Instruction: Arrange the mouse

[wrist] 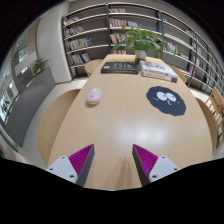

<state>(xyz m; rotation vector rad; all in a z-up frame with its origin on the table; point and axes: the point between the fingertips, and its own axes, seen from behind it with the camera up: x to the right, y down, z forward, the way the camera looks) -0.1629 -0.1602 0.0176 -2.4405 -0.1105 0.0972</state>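
Hovering above the near end of a long wooden table (110, 125), the gripper (113, 162) has its fingers spread wide, nothing between them; pink pads (80, 157) face inward. Mouse (94, 96): small, pale, whitish-pink, rounded oval shell, lying flat on the table well ahead of the fingers and to their left. Round black mouse pad (166, 98) with a white figure on it sits ahead and to the right, well apart from the mouse. Beyond both, at the far end: a dark keyboard (120, 67), books (158, 69) beside it, then a leafy plant (144, 40). Bookshelves (95, 30) line the back wall.
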